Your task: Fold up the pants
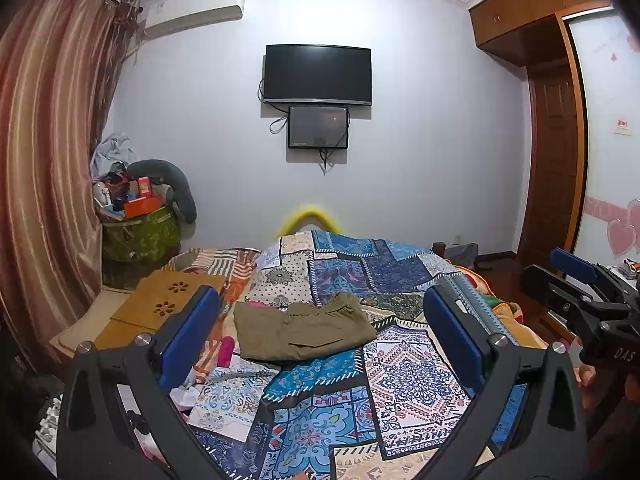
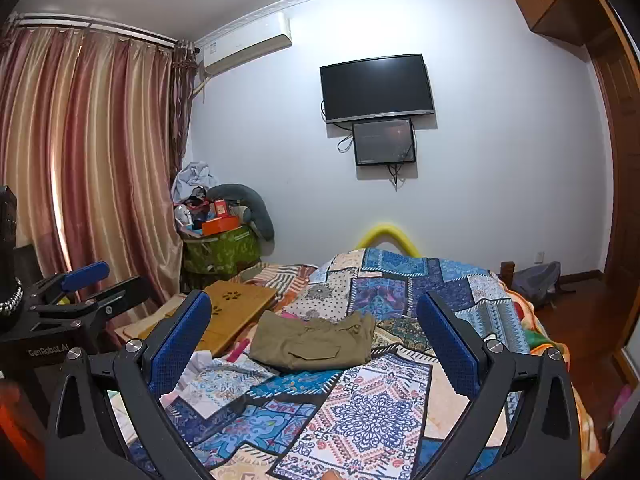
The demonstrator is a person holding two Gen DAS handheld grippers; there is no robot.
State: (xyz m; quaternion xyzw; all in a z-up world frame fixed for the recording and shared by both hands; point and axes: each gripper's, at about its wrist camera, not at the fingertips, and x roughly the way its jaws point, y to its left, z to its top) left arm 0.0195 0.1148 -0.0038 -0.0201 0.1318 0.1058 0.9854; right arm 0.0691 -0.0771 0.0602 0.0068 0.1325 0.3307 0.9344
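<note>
Olive-green pants [image 1: 304,330] lie folded into a compact rectangle on a patchwork bedspread [image 1: 404,376], a pocket flap facing up. They also show in the right wrist view [image 2: 316,340]. My left gripper [image 1: 322,324] is open and empty, held above the bed short of the pants. My right gripper [image 2: 314,330] is open and empty, likewise short of the pants. Each gripper shows in the other's view: the right one at the right edge [image 1: 580,284], the left one at the left edge [image 2: 80,284].
A wooden lap tray [image 1: 168,304] lies on the bed left of the pants. A pink item [image 1: 226,350] sits by the pants' left edge. A green basket of clutter [image 1: 138,228] stands by the curtain. A wardrobe [image 1: 556,140] stands at the right.
</note>
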